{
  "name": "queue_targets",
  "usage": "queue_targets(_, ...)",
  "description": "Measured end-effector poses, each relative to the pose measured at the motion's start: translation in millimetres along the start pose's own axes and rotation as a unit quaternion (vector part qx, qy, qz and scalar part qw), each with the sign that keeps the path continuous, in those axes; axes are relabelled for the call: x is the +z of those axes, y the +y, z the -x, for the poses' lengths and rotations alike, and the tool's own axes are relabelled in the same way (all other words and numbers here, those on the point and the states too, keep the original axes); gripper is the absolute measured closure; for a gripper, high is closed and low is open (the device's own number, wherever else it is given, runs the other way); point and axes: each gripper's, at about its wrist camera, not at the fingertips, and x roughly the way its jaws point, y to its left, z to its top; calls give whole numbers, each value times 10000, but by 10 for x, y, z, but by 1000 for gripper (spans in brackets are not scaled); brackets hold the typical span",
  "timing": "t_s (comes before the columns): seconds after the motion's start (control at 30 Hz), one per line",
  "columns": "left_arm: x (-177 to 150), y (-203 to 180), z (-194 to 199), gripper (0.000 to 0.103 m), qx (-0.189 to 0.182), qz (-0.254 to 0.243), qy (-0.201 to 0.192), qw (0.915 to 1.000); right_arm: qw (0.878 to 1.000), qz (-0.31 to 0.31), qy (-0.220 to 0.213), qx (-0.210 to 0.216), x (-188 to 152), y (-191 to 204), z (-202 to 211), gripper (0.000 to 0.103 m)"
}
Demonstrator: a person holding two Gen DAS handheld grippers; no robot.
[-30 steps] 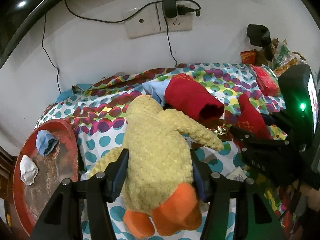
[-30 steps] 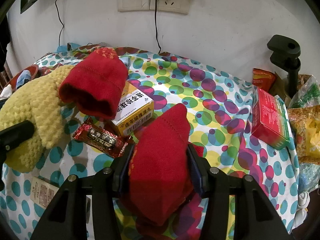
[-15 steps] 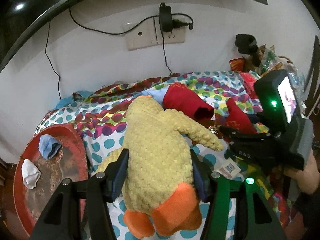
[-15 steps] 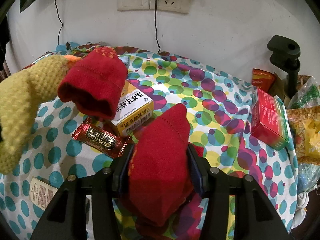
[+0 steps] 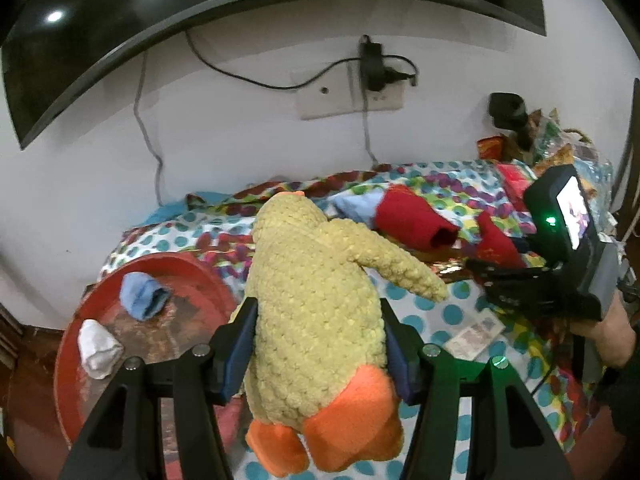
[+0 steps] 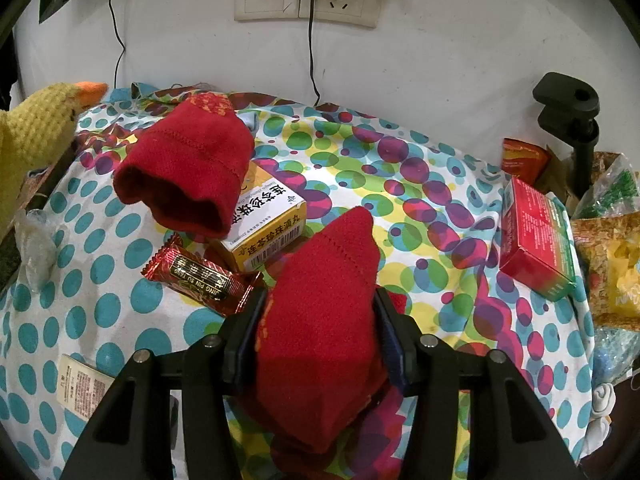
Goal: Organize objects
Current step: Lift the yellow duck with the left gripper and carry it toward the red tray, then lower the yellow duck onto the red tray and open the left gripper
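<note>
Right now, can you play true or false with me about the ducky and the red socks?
1. The left gripper is squeezing the yellow duck. True.
2. The right gripper is empty. False: it is shut on a red sock.
3. The other red sock lies partly on the yellow box. True.
4. The red tray holds a banana. False: it holds a blue sock and a white sock.
5. The candy wrapper is blue. False: it is red.
</note>
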Motion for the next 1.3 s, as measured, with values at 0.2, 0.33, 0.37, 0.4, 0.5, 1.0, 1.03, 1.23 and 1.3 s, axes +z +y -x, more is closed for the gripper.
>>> queue_targets(0.2,-13,289,63,45,258,112,-5,9996,10000,-2,2,-13,14,59,-12,54)
queue_targets(0.33,-41,522,70,45,555,188,3,9983,10000,-2,3,-20,25,102,-21,53)
queue_targets(0.37,-54,595,61,45,608,226,33,9979,10000,-2,4,-23,25,106,-21,53)
queue_targets(0.4,-64,663,51,45,642,277,64,9975,10000,-2,4,-25,22,104,-21,53)
queue_targets(0.5,-115,875,46,45,788,401,93,9960,10000,-10,6,-30,36,150,-30,53)
queue_targets(1.0,-474,1838,-288,45,1584,954,498,9815,10000,-11,11,-62,63,270,-59,52)
queue_targets(1.03,-488,1883,-319,45,1608,990,524,9806,10000,-13,12,-61,67,283,-62,51)
queue_targets(1.23,-562,2109,-479,45,1751,1064,609,9769,10000,-15,14,-79,80,338,-74,50)
queue_targets(1.3,-572,2163,-537,45,1818,1054,639,9756,10000,-15,17,-89,70,315,-80,50)
